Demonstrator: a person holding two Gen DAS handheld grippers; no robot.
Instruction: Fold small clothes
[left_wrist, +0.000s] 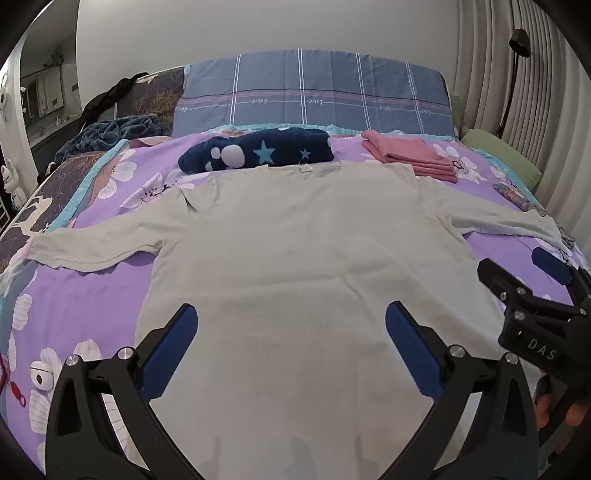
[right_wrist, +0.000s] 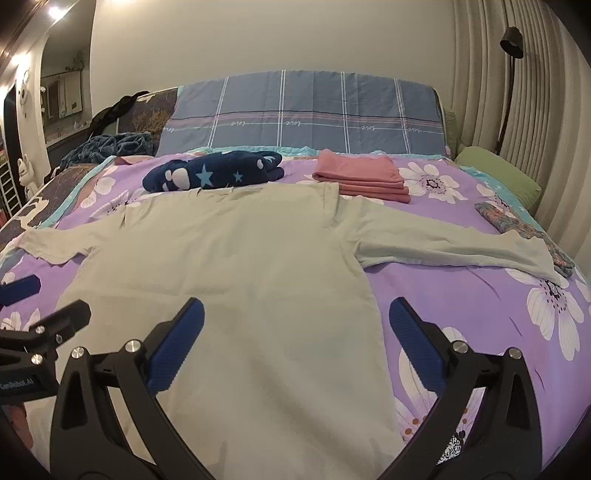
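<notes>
**Pale shirt spread flat, both grippers wide above it**

Purple floral bedspread (right_wrist: 461, 295) fills the frame, and on it the pale long-sleeved shirt (left_wrist: 295, 240) lies flat, sleeves out to either side, its body running ahead of both sets of jaws. Beyond the collar sit a navy starred bundle (left_wrist: 258, 153) and a folded pink stack (right_wrist: 364, 179). Left gripper (left_wrist: 291, 350) hangs over the hem, jaws wide, holding nothing. Right gripper (right_wrist: 295, 349) straddles the shirt's side edge, jaws wide too, empty.
</notes>
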